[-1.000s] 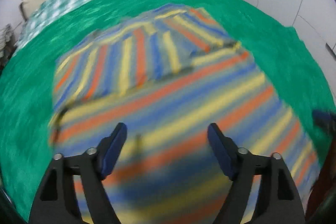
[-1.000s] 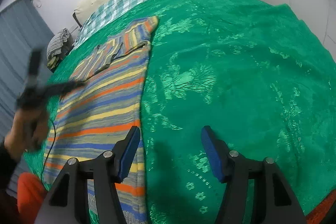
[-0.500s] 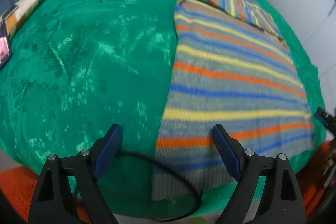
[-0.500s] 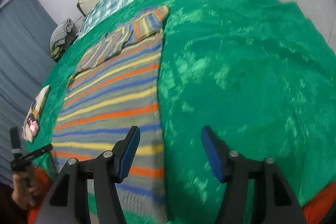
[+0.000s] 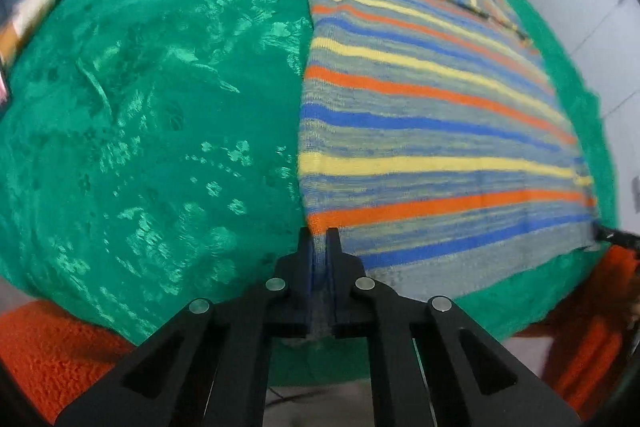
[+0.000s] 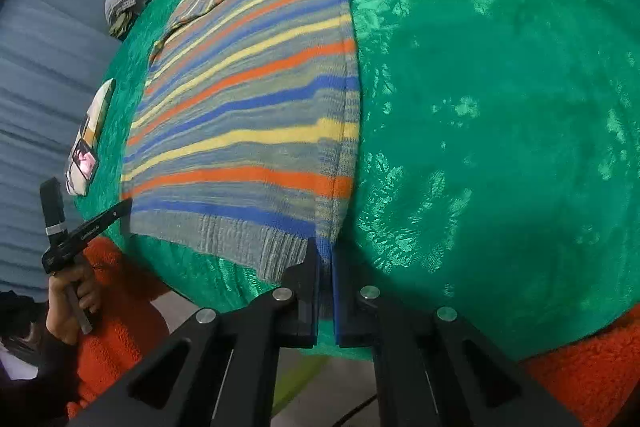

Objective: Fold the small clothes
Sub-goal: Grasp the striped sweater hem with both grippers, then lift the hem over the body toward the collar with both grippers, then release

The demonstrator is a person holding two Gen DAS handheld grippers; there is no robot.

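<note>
Left gripper [image 5: 319,239]: bottom centre of its view, pinched tight on the near-left hem corner of the striped sweater [image 5: 420,131].
Striped sweater: flat on the green bedspread [image 5: 160,107], filling centre-right of that view.
Right gripper [image 6: 325,251]: bottom centre, clamped on the sweater's near-right hem corner.

Two matte black handheld grippers: the left gripper [image 5: 319,241] and right gripper [image 6: 325,255] each carry slim fingers faced with blue pads [image 6: 339,291], triangular cut-outs in the linkage arms, and four round silver pivot pins [image 5: 275,283]. Seen from the right wrist, the left tool bears small white lettering and a silver band. The bare-skinned left hand [image 6: 74,301] emerges from a dark sleeve [image 6: 44,359].
</note>
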